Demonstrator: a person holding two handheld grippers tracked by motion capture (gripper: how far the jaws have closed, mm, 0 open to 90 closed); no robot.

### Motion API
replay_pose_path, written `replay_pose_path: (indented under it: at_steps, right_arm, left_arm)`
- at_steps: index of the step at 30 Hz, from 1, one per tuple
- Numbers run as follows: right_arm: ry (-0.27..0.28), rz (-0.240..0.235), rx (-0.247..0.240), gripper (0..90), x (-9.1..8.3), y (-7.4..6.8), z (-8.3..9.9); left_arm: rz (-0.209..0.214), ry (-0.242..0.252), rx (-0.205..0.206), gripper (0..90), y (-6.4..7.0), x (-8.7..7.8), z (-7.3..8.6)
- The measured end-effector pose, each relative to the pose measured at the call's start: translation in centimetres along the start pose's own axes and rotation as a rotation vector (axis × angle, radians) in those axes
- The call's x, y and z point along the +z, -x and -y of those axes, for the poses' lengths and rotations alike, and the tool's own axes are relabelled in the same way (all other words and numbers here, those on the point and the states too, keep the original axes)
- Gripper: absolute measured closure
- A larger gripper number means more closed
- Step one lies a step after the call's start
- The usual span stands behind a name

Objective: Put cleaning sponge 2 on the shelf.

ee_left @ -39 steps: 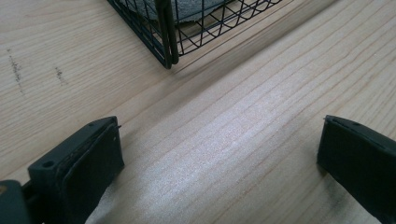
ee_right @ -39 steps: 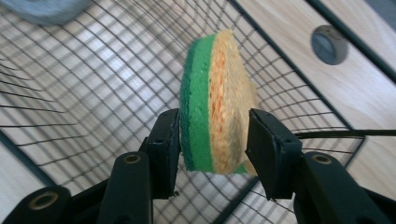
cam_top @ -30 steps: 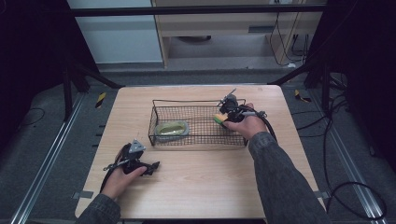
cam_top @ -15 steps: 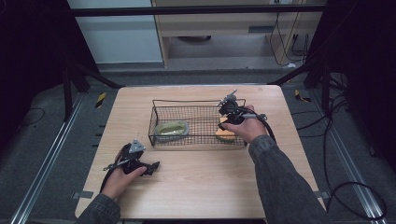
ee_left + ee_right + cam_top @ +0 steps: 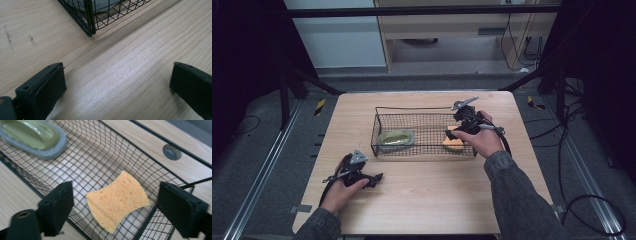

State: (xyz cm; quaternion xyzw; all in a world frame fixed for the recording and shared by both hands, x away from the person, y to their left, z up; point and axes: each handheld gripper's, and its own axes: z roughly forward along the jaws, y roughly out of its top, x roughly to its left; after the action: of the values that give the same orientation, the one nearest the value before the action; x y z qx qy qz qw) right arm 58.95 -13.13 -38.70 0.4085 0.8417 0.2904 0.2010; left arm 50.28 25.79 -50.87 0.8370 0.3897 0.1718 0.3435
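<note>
A black wire basket (image 5: 412, 109) stands mid-table. An orange sponge (image 5: 454, 144) lies flat on its floor at the right end, seen close up as a curled orange sponge (image 5: 117, 201) on the mesh (image 5: 105, 147). My right gripper (image 5: 458, 131) hovers just over it, its jaws open wide on either side of the sponge and not touching it (image 5: 118, 195). A green scrubber with a grey pad (image 5: 396, 138) lies at the basket's left end (image 5: 35, 135). My left gripper (image 5: 373, 179) rests open near the front left of the table, over bare wood (image 5: 120, 75).
The basket's near corner (image 5: 90, 17) stands just ahead of the left gripper. A grey round cap (image 5: 172, 151) is set in the wooden tabletop (image 5: 437, 200) behind the basket. Dark frame posts and cables surround the table.
The right gripper lowered the orange sponge into the basket and let it go; its jaws now stand open above it. The left gripper has not moved.
</note>
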Motion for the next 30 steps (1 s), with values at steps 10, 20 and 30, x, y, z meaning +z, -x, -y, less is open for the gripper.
replay_pose_path:
  at_steps: [10,20,30]
  right_arm:
    - [0.034,0.045,0.033,6.6,-0.4,0.8,0.5]
    - [0.086,0.089,0.087,12.6,-2.8,2.3,2.0]
    - [0.153,0.134,0.123,18.5,-5.2,3.5,7.0]
  left_arm:
    - [0.000,0.000,0.000,0.0,0.0,0.0,0.0]
    - [0.000,0.000,0.000,0.0,0.0,0.0,0.0]
    - [-0.007,-0.001,-0.006,0.0,0.0,0.1,-0.1]
